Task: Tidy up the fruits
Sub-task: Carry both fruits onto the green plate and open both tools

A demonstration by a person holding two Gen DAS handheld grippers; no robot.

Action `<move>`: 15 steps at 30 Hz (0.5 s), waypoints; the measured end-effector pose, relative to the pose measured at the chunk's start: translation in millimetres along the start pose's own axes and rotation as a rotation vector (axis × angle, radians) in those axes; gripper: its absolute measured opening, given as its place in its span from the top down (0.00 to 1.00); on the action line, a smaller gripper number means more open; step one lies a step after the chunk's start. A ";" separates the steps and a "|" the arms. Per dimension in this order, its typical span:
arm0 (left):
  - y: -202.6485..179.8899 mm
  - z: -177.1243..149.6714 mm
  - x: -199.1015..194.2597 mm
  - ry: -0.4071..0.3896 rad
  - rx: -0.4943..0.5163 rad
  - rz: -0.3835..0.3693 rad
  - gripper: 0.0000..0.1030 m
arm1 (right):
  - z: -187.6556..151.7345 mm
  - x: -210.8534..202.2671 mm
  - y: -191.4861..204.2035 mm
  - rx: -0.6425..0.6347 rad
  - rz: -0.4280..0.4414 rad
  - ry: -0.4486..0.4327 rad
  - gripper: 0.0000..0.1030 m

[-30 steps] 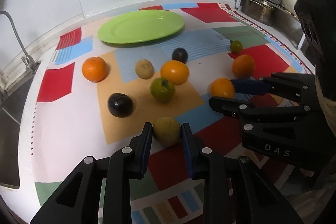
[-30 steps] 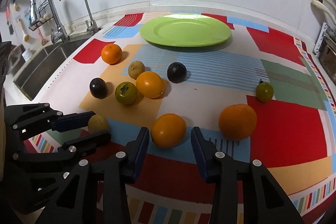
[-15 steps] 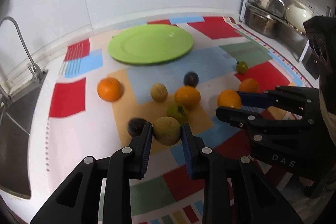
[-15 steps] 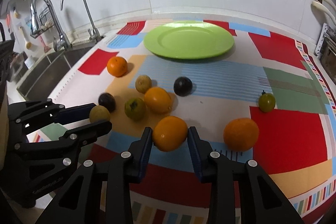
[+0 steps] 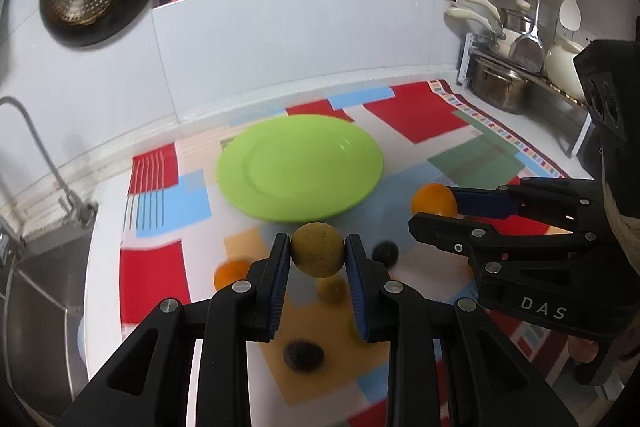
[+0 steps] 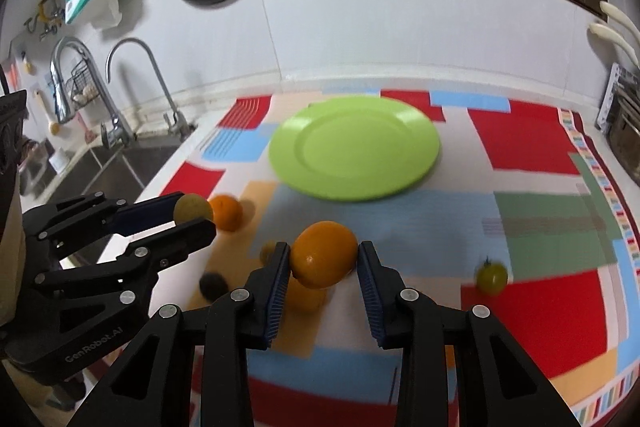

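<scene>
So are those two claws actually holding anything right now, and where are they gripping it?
Yes. The left gripper pinches a yellowish-brown fruit across its sides; the right gripper squeezes an orange the same way. Both fruits are lifted off the mat.

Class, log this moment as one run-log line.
left gripper: holds yellow fruit | right gripper: holds orange | green plate: empty

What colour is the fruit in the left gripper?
Dull yellow-brown with fine speckles. The fruit, clamped in the left gripper, shows best in the left wrist view.
</scene>
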State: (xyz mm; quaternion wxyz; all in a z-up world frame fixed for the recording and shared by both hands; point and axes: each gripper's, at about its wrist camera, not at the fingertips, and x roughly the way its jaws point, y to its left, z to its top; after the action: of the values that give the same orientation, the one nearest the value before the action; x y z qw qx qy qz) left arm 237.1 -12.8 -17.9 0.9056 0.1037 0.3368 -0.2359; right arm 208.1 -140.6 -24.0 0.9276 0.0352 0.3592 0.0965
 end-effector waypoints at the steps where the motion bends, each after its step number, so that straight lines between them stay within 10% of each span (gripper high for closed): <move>1: 1.5 4.0 3.5 0.001 0.004 -0.002 0.73 | 4.5 1.7 -1.5 -0.001 0.000 -0.003 0.66; 15: 36.2 52.3 78.9 0.102 -0.015 -0.059 0.73 | 71.2 58.7 -21.0 -0.062 -0.017 0.076 0.66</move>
State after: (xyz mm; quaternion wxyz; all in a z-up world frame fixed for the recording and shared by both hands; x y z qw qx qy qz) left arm 336.7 -27.8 -29.5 0.8806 0.0989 0.3873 -0.2544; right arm 301.7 -148.9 -12.9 0.9147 -0.0003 0.3913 0.1009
